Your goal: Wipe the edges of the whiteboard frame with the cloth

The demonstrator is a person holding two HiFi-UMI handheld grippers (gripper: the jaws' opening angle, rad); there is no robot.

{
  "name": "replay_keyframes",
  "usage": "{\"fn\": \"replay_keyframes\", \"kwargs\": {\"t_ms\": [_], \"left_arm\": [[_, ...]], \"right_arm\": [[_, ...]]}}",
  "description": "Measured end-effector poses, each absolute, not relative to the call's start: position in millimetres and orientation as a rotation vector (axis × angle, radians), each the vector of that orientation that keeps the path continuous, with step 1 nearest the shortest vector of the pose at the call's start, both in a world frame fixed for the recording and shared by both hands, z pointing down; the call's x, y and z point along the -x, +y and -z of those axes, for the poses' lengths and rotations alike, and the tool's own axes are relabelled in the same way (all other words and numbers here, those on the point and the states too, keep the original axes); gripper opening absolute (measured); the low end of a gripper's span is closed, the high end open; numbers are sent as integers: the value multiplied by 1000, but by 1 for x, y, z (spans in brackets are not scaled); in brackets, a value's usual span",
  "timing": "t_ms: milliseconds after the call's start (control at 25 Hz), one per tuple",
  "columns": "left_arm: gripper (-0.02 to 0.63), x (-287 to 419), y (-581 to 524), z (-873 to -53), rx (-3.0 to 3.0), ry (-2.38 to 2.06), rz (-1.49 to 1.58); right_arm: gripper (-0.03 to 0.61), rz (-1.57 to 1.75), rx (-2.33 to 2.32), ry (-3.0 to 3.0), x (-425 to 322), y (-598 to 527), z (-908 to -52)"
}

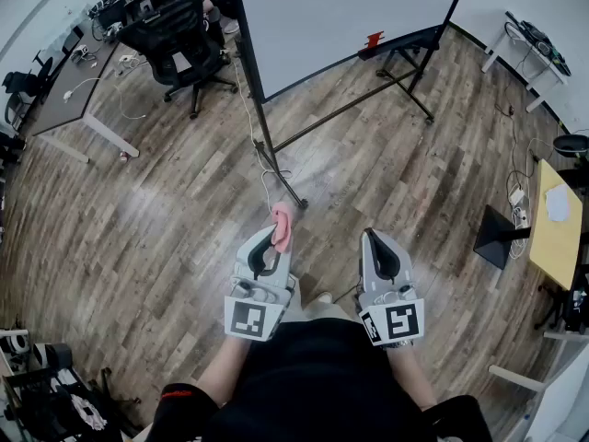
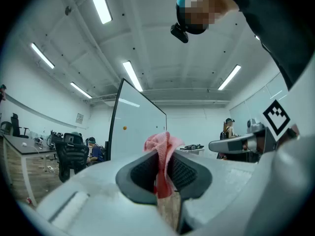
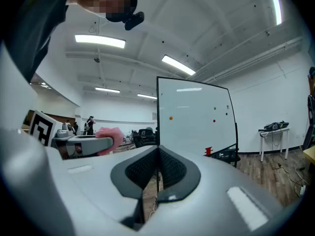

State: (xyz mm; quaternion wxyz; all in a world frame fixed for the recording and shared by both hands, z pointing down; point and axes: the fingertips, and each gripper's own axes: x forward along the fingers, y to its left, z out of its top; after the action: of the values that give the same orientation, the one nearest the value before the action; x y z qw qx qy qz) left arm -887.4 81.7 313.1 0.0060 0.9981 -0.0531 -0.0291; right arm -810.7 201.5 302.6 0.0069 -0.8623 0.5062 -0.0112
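A whiteboard [image 1: 340, 12] on a black wheeled stand [image 1: 276, 168] rises ahead of me; its black frame edge [image 1: 244, 35] runs down its left side. The board also shows in the left gripper view [image 2: 135, 127] and the right gripper view [image 3: 194, 117]. My left gripper [image 1: 276, 230] is shut on a pink cloth [image 1: 282, 224], which sticks up between the jaws [image 2: 161, 154]. The right gripper [image 1: 373, 242] is shut with nothing in it [image 3: 157, 173]. Both are held low, well short of the board.
A black office chair [image 1: 179, 40] and a long desk [image 1: 78, 81] stand at the back left, with people seated there. A yellow table [image 1: 557, 233] and cables [image 1: 515, 191] lie at the right. Wooden floor [image 1: 147, 219] spreads between me and the stand.
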Motion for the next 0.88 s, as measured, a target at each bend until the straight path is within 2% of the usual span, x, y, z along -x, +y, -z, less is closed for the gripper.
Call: {"fn": "replay_keyframes", "kwargs": {"t_ms": [880], "left_arm": [[48,901,149,-296,-3177,-216,147]], "right_arm": [[2,-18,2665,1626,826,260,-296]]}}
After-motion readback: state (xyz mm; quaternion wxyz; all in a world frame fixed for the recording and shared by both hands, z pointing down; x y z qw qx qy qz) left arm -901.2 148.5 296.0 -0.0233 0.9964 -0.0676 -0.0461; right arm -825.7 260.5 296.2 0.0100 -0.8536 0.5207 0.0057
